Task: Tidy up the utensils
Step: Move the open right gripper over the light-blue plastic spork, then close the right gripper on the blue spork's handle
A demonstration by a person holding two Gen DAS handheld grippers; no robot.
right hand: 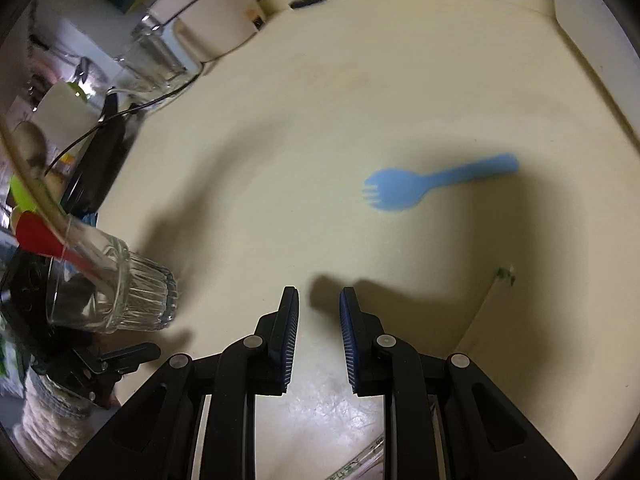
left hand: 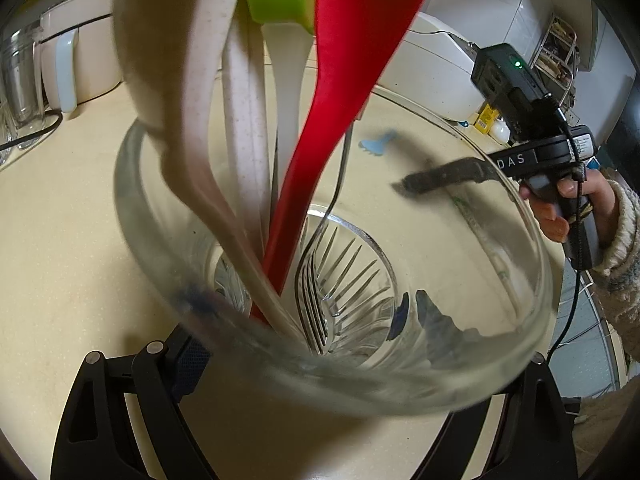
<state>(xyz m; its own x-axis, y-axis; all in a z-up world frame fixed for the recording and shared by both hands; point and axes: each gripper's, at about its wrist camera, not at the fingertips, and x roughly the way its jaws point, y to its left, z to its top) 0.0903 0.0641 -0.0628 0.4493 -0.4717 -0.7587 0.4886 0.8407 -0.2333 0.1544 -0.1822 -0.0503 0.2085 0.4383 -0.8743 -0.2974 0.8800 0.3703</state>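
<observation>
spork [right hand: 432, 184]: light blue | spatula [left hand: 352, 92]: red | counter [right hand: 320, 100]: cream | glass [left hand: 360, 264]: clear, ribbed

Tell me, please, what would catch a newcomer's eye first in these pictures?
Most striking is the clear glass filling the left wrist view, gripped by the left gripper and crowded with a red spoon, pale utensils and a metal fork. Next comes the lone blue spork lying flat on the cream counter, ahead of the right gripper, whose jaws stand apart with nothing between them.
</observation>
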